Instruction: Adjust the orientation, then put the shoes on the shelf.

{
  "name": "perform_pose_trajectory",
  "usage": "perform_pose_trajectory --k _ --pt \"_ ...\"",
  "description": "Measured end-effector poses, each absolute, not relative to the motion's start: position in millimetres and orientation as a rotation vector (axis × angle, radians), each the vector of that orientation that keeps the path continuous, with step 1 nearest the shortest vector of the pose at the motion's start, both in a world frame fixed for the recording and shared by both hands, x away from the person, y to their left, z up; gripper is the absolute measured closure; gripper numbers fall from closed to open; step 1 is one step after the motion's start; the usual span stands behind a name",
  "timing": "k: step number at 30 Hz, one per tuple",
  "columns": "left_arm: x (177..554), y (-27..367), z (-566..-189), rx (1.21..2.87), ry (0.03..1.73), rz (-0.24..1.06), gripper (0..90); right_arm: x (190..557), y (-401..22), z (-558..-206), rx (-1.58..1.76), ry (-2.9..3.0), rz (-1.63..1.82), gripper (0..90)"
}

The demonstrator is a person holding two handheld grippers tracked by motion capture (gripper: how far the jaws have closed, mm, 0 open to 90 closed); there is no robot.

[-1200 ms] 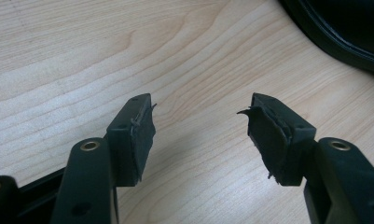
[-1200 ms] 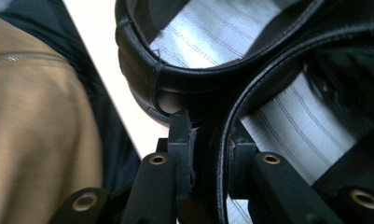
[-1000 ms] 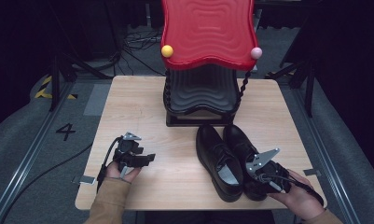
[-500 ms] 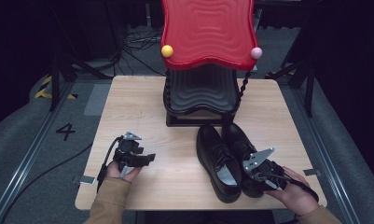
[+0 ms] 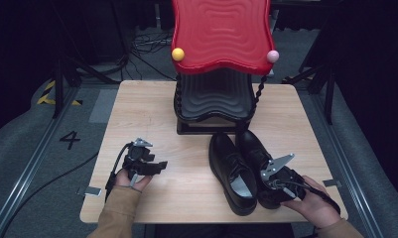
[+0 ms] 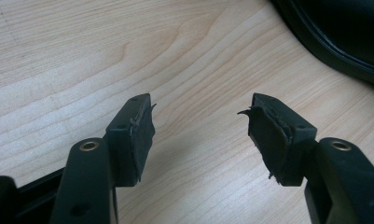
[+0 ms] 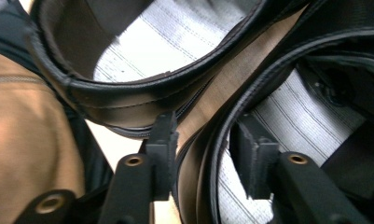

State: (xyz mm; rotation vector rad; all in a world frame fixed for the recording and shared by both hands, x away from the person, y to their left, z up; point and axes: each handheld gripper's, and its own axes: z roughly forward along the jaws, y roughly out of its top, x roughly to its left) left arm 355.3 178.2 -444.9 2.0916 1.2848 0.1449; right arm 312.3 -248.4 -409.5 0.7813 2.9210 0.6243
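Two black leather shoes stand side by side at the table's front right, the left shoe beside the right shoe. My right gripper is at the right shoe's heel. Its jaws have just been opening and stand open astride the heel rim, one pad outside and one over the grey insole. The other shoe's opening lies just beyond. My left gripper hovers open over bare wood at the front left, and nothing is between its pads. A shoe's edge shows at the top right of the left gripper view.
A shoe rack stands at the table's back middle, with a red wavy top shelf and a black lower shelf. The wooden table has bare room on its left half. Dark floor, rails and cables surround it.
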Motion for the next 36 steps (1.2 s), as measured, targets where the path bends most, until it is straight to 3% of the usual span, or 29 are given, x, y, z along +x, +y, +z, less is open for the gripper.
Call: perform_pose_trajectory --k 14,24,34,36 --pt "354 179 -444 2.089 1.288 0.158 40.6 322 -266 -377 1.183 2.797 0.823 44.0" --pt "353 182 -444 2.081 1.297 0.161 40.6 337 -243 -390 1.316 2.808 0.804 39.5" --pt "351 183 -444 2.086 1.302 0.168 40.6 351 -225 -412 1.425 2.797 0.681 42.4" --pt "351 183 -444 2.086 1.303 0.168 40.6 353 -221 -413 1.44 2.764 0.649 47.1"
